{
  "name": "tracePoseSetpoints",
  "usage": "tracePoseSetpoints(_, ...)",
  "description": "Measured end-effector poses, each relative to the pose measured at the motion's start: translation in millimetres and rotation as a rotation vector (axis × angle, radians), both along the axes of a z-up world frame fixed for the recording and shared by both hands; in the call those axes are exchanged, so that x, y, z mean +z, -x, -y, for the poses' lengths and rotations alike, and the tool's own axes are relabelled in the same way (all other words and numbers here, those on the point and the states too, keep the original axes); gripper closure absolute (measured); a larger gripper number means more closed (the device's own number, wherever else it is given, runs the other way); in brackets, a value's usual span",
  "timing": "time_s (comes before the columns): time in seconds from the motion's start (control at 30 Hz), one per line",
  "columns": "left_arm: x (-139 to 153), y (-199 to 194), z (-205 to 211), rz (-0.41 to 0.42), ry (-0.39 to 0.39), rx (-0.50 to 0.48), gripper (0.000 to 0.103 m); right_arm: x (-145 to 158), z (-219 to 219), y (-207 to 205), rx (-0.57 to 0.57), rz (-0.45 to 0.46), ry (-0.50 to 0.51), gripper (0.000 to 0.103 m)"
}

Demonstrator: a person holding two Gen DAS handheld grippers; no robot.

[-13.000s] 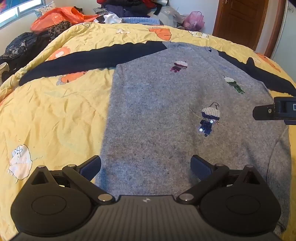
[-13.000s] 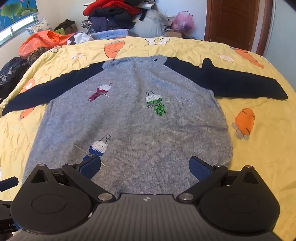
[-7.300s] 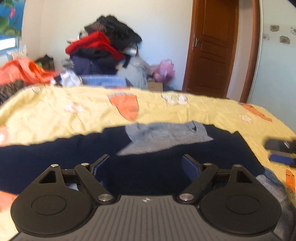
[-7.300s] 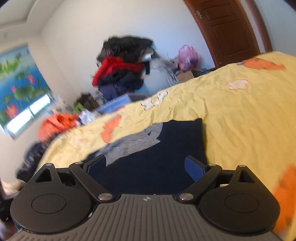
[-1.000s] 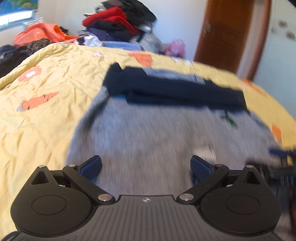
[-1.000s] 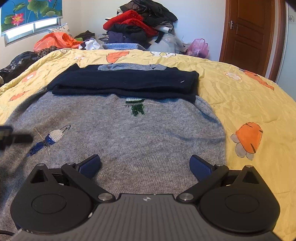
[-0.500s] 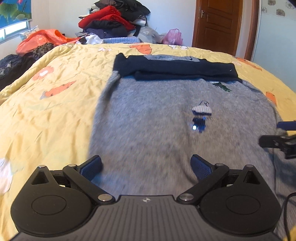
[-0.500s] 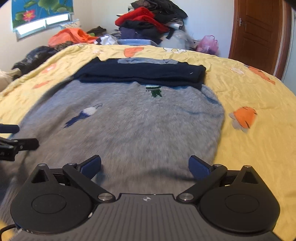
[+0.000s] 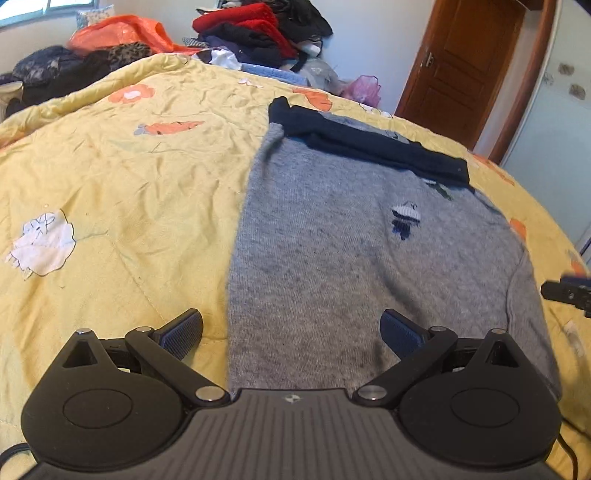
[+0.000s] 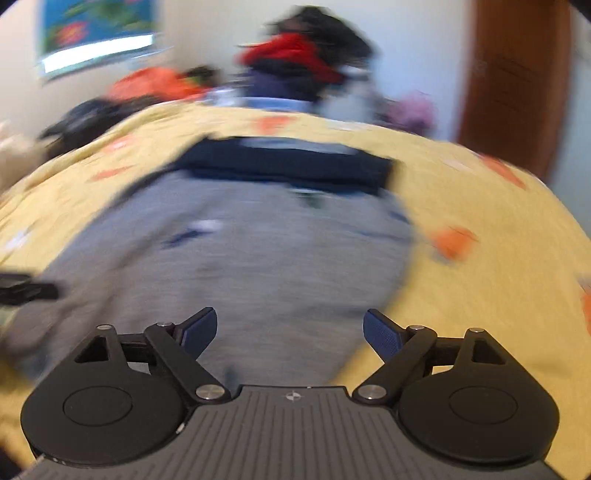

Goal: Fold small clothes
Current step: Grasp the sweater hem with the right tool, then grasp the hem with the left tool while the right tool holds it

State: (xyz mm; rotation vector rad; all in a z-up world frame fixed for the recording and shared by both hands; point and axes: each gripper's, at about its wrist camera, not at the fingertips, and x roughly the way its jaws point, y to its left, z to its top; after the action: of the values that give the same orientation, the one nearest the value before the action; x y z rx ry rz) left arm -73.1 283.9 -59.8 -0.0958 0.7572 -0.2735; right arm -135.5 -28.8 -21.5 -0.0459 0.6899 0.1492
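A grey knitted sweater (image 9: 351, 258) lies flat on the yellow bedspread (image 9: 129, 184), its navy sleeves (image 9: 369, 147) folded across the chest near the collar. My left gripper (image 9: 291, 328) hovers open over the sweater's near left hem corner, with nothing between its fingers. The right wrist view is blurred; there my right gripper (image 10: 290, 328) stands open over the near right part of the sweater (image 10: 240, 258), with the folded sleeves (image 10: 284, 166) beyond. The right gripper's tip (image 9: 569, 291) shows at the left view's right edge.
A heap of red and dark clothes (image 9: 258, 33) and an orange bag (image 9: 122, 33) lie beyond the bed's far edge. A brown wooden door (image 9: 461, 66) stands at the back right. Yellow bedspread extends wide to the left of the sweater.
Both grippers have drawn back toward the sweater's near hem. The left one shifted left over the hem corner. The right one is moving fast, blurring its view.
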Motion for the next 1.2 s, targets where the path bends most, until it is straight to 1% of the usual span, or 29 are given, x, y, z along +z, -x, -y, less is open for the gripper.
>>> tracePoseSetpoints(0.07,0.2,0.6,1.9,0.0,-0.004,-0.006,0.0,-4.2,-22.2,-2.6,0.096,-0.034,0.02,0.018)
tracePoseSetpoints(0.1,0.6,1.0,1.4,-0.003,0.004,-0.009,0.0,-8.5,-30.8,-4.3,0.122,-0.055,0.039,0.02)
tracePoseSetpoints(0.17,2.0,0.1,-1.5,-0.015,0.031,-0.012,0.0,-16.7,-41.7,-8.8,0.145,-0.098,0.071,0.025)
tracePoseSetpoints(0.23,4.5,2.1,-7.1,-0.023,0.072,0.0,0.0,-22.5,-46.9,-9.2,0.152,-0.121,0.079,0.028)
tracePoseSetpoints(0.27,6.1,3.6,-10.1,-0.02,0.103,0.005,0.0,-25.5,-46.3,-9.8,0.153,-0.136,0.07,0.035)
tracePoseSetpoints(0.33,8.6,5.9,-11.9,-0.007,0.154,-0.001,0.0,-27.8,-45.8,-4.1,0.152,-0.122,0.061,0.042)
tracePoseSetpoints(0.37,9.3,6.6,-10.3,-0.001,0.166,-0.011,0.0,-27.0,-45.0,-1.8,0.151,-0.12,0.061,0.049)
tracePoseSetpoints(0.4,9.8,7.0,-7.1,0.002,0.17,-0.026,0.0,-26.0,-42.6,-0.8,0.145,-0.118,0.058,0.059)
tracePoseSetpoints(0.43,10.1,8.0,-2.7,0.008,0.172,-0.046,0.0,-24.4,-38.6,-0.5,0.137,-0.119,0.049,0.063)
tracePoseSetpoints(0.5,10.6,11.1,8.2,0.026,0.167,-0.097,0.0,-22.8,-29.0,-0.8,0.112,-0.124,0.01,0.081)
tracePoseSetpoints(0.53,10.0,12.3,15.0,0.032,0.153,-0.124,0.0,-21.8,-22.7,-0.4,0.091,-0.127,-0.008,0.085)
tracePoseSetpoints(0.6,5.0,13.5,27.4,0.022,0.104,-0.16,0.0,-16.6,-5.3,6.5,0.042,-0.123,-0.066,0.086)
tracePoseSetpoints(0.67,-1.5,14.6,33.1,0.004,0.07,-0.174,0.0,-10.7,17.5,19.8,-0.028,-0.116,-0.102,0.087)
tracePoseSetpoints(0.73,-3.0,19.9,34.7,0.028,0.032,-0.191,0.0,-7.3,45.0,36.6,-0.114,-0.118,-0.112,0.087)
tracePoseSetpoints(0.8,-4.4,22.8,34.1,0.041,0.014,-0.204,0.0,-7.2,74.9,55.6,-0.198,-0.136,-0.118,0.087)
tracePoseSetpoints(0.87,-4.2,23.6,31.9,0.042,0.011,-0.209,0.0,-12.7,101.3,72.3,-0.268,-0.194,-0.147,0.087)
tracePoseSetpoints(0.93,-2.5,22.6,27.1,0.03,0.028,-0.201,0.0,-20.4,119.1,84.8,-0.296,-0.259,-0.205,0.083)
tracePoseSetpoints(0.97,-0.9,22.5,23.4,0.023,0.039,-0.19,0.0,-21.4,123.4,89.0,-0.311,-0.272,-0.211,0.076)
tracePoseSetpoints(1.0,1.1,22.1,18.6,0.017,0.051,-0.171,0.0,-20.5,124.7,92.0,-0.331,-0.267,-0.208,0.062)
tracePoseSetpoints(1.03,3.2,21.6,12.9,0.012,0.067,-0.15,0.0,-19.0,125.5,92.6,-0.356,-0.255,-0.214,0.051)
tracePoseSetpoints(1.07,5.3,20.7,6.4,0.007,0.086,-0.129,0.0,-17.0,128.3,92.7,-0.369,-0.231,-0.242,0.029)
tracePoseSetpoints(1.1,7.0,20.0,-0.5,0.002,0.102,-0.103,0.0,-14.6,129.9,93.6,-0.369,-0.191,-0.279,0.02)
tracePoseSetpoints(1.13,7.9,18.6,-7.1,-0.005,0.113,-0.077,0.0,-14.6,133.3,92.2,-0.361,-0.158,-0.321,0.02)
tracePoseSetpoints(1.17,7.4,16.3,-13.9,-0.022,0.124,-0.052,0.0,-16.5,136.5,86.9,-0.35,-0.151,-0.36,0.021)
tracePoseSetpoints(1.2,5.6,13.4,-20.4,-0.046,0.139,-0.027,0.0,-19.7,139.9,78.6,-0.341,-0.163,-0.393,0.021)
